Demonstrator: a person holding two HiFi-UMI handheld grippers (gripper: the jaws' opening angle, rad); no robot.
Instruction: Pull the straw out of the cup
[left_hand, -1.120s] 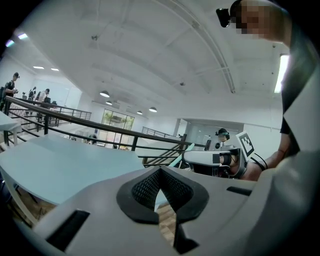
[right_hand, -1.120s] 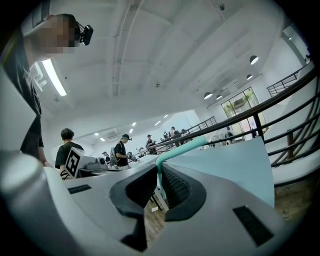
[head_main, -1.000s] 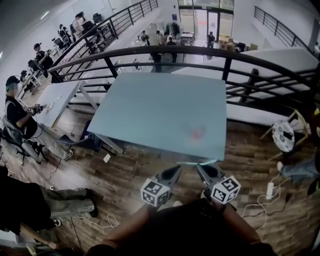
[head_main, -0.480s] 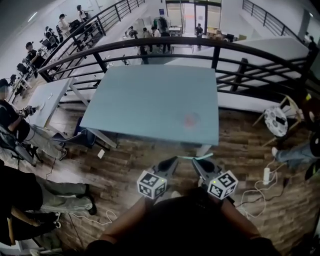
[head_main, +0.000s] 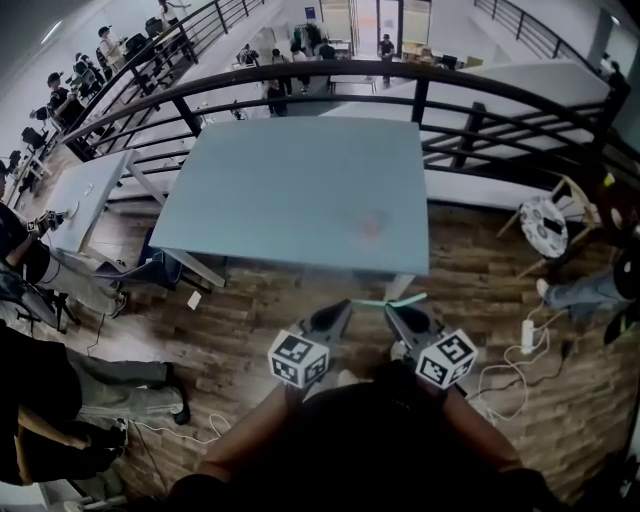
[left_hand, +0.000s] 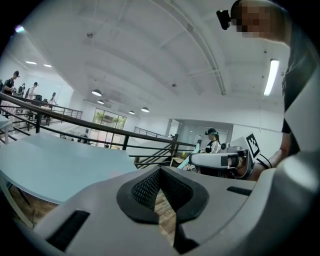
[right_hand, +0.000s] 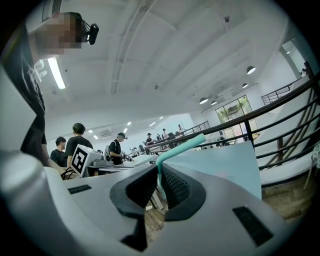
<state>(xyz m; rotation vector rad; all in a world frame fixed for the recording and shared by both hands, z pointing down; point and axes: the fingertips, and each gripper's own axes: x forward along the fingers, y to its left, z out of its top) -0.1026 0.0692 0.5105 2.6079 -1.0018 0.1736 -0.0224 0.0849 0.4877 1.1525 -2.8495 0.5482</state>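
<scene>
My right gripper (head_main: 397, 312) is shut on a teal bendy straw (head_main: 386, 300), which lies crosswise just in front of the table's near edge. In the right gripper view the straw (right_hand: 179, 146) rises from between the pads (right_hand: 172, 186) and bends to the right. Close beside it, my left gripper (head_main: 338, 312) is shut with nothing in it; its pads (left_hand: 150, 189) meet at the tip. A small reddish blurred thing (head_main: 372, 225), too soft to identify, sits on the light blue table (head_main: 290, 200), well ahead of both grippers.
A black railing (head_main: 420, 95) runs behind the table. A white table (head_main: 95, 190) stands to the left with people near it. A cable and power strip (head_main: 525, 335) lie on the wooden floor to the right, beside a round stool (head_main: 545, 225).
The head view has drifted, so the table sits a little higher and further left. Both grippers keep the same pose near the body, the right one still holding the straw.
</scene>
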